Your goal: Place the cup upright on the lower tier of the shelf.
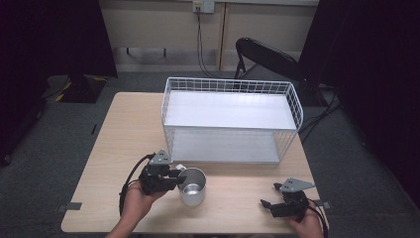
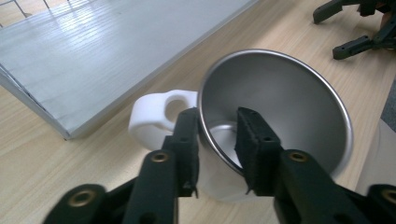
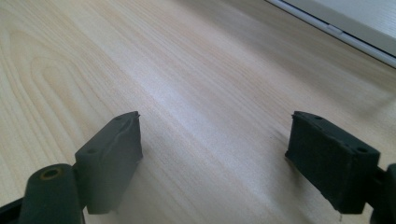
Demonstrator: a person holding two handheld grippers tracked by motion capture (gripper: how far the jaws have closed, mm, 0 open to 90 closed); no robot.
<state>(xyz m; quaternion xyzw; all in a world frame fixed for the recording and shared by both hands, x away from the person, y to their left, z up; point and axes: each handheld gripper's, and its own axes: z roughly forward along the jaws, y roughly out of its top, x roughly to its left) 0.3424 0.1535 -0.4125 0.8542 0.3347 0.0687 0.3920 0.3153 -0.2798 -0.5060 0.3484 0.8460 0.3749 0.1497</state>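
While left gripper (image 2: 217, 154) clamps mug (image 2: 275, 107) wall | right gripper (image 3: 233, 158) wide

left gripper (image 1: 174, 173) at metal cup (image 1: 192, 186) rim

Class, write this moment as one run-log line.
left tool: jaws astride steel mug rim beside white handle | right tool: open, over wooden table | white wire rack: behind

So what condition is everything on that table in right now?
Mug: upright, empty, its rim wall between the left tool's pads.
Left tool: straddling the mug's wall, one pad inside, one outside.
Right tool: open, holding nothing, low over the table.
Wire rack: upright, both shelves bare.
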